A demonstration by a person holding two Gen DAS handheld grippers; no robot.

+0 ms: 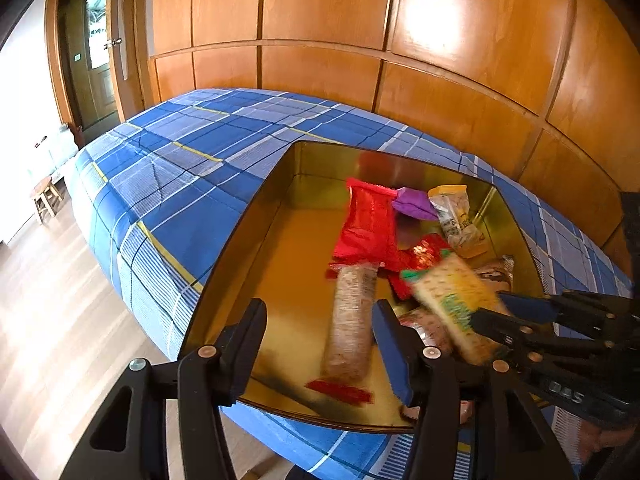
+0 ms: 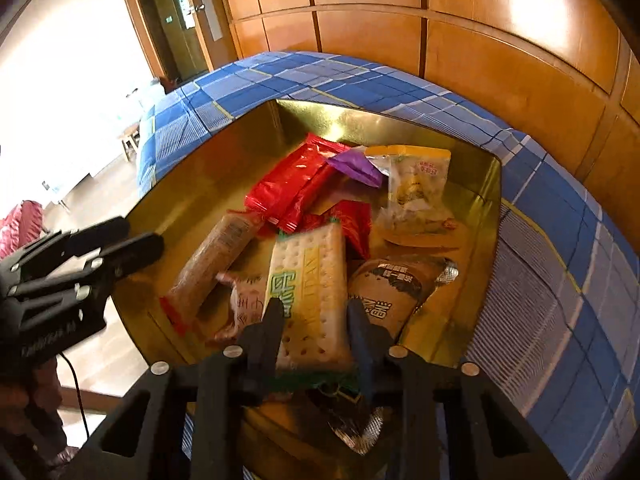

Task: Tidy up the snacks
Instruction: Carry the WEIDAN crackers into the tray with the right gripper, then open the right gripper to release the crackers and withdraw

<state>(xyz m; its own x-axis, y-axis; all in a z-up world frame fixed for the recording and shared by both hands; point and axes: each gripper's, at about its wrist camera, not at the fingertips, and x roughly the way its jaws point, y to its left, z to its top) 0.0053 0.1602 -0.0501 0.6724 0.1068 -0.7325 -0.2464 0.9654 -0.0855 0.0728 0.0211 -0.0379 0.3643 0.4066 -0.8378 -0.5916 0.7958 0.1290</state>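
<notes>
The right gripper (image 2: 316, 316) clamps the cracker pack (image 2: 308, 280) over the tin's (image 2: 192, 200) near edge; light, crinkly and brittle, best pinched at its sides. The left gripper (image 1: 320, 320) hangs open, empty.

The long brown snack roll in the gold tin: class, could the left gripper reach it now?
Probably yes. The left gripper hangs open just above the brown snack roll, which lies uncovered on the tin floor, nothing between them.
</notes>
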